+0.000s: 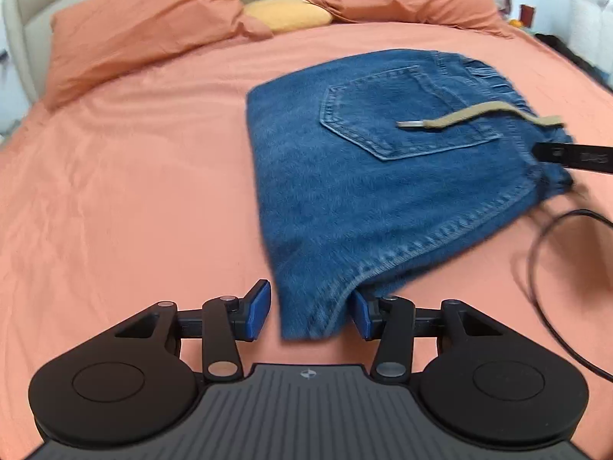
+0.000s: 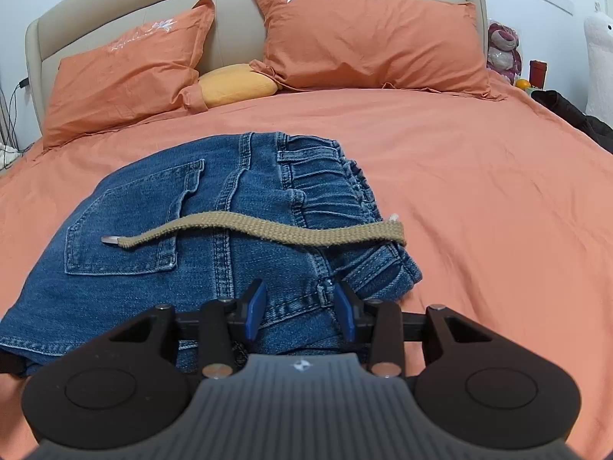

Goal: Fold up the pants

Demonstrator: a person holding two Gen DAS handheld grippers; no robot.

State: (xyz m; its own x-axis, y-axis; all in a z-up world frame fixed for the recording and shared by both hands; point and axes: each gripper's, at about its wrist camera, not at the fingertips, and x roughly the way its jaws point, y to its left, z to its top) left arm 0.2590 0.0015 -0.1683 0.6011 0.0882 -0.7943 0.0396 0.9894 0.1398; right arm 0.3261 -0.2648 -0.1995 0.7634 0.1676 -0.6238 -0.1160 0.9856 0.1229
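Observation:
The blue denim pants (image 1: 383, 176) lie folded into a compact bundle on the orange bed sheet (image 1: 134, 191), back pocket up, with a tan drawstring (image 1: 471, 115) across them. My left gripper (image 1: 312, 310) is open, its blue pads either side of the bundle's near corner. In the right wrist view the pants (image 2: 191, 237) fill the centre with the drawstring (image 2: 268, 232) on top. My right gripper (image 2: 300, 310) is open over the near waistband edge. The right gripper's finger (image 1: 574, 157) shows in the left view at the bundle's right edge.
Two orange pillows (image 2: 364, 38) and a yellow cushion (image 2: 237, 84) lie at the headboard. Plush toys (image 2: 502, 46) and a dark garment (image 2: 574, 115) sit at the right side. A black cable (image 1: 544, 268) loops on the sheet right of the pants.

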